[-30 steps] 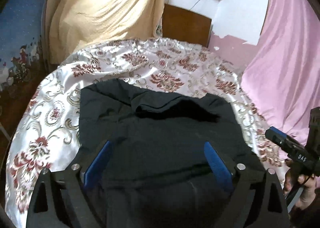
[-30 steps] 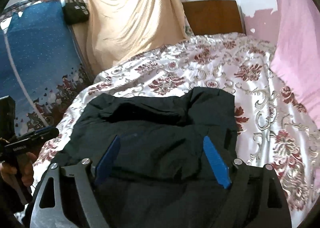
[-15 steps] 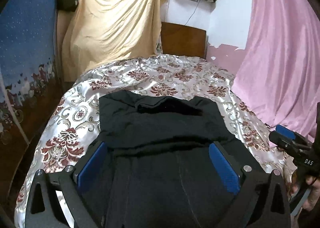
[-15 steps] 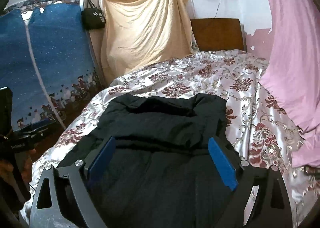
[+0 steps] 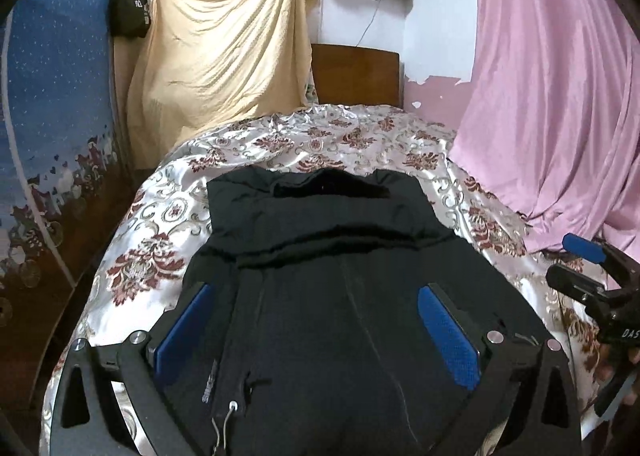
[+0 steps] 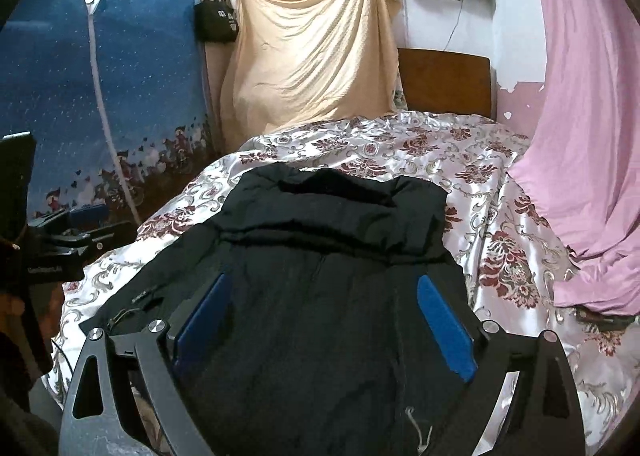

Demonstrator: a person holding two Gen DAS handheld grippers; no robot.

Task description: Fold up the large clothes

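A dark garment point(image 5: 340, 296) lies part-folded on the floral bed point(image 5: 360, 140), far end doubled over; left tool point(image 5: 318, 330) and right tool point(image 6: 324, 322) hover above it, released, likely choosing the next fold

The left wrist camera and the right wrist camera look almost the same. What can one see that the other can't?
Only the left wrist view shows the right gripper at its right edge. Only the right wrist view shows the white zip line down the blue wardrobe cover, and the left gripper from the side. Both show the black garment lying partly folded on the flowery bedspread, the yellow cloth, the pink curtain and the black bag.
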